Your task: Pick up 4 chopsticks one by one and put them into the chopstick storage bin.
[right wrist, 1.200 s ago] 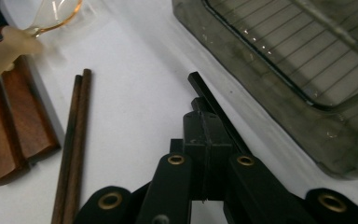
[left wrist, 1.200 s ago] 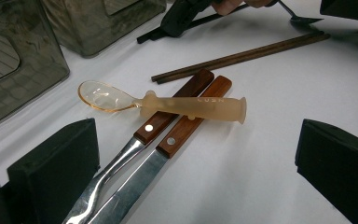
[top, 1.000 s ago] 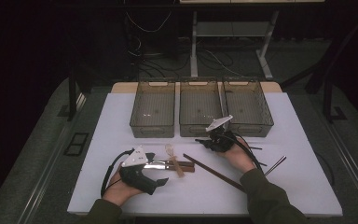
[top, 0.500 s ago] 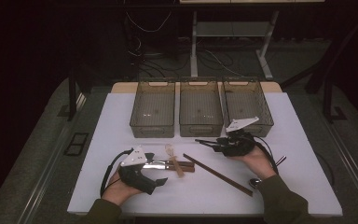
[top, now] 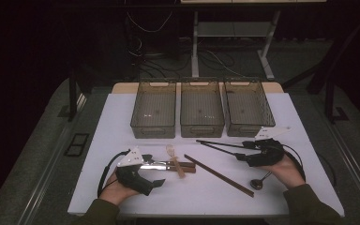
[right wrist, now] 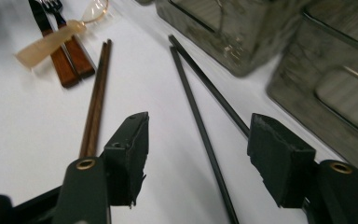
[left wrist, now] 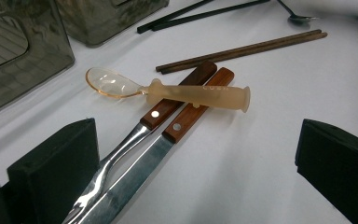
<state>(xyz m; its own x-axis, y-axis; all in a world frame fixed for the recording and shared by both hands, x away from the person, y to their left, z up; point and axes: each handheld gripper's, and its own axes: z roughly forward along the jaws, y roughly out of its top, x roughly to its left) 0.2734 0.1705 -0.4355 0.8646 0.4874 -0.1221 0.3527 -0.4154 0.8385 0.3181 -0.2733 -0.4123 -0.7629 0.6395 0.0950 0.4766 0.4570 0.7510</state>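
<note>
Right claw (right wrist: 196, 158) gapes over black chopsticks (right wrist: 200, 121), which lie flat on the table (top: 122, 122), long axis running toward the bins; left claw (left wrist: 196, 177) gapes too, by knife (left wrist: 140, 172) and fork (left wrist: 116, 154).

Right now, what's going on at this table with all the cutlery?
A person holds a gripper in each hand over a white table set with three smoky plastic bins. The right gripper, open, straddles a pair of black chopsticks. The left gripper, open, sits at the wooden-handled knife and fork, with a translucent amber spoon lying across them. Nothing is gripped.
</note>
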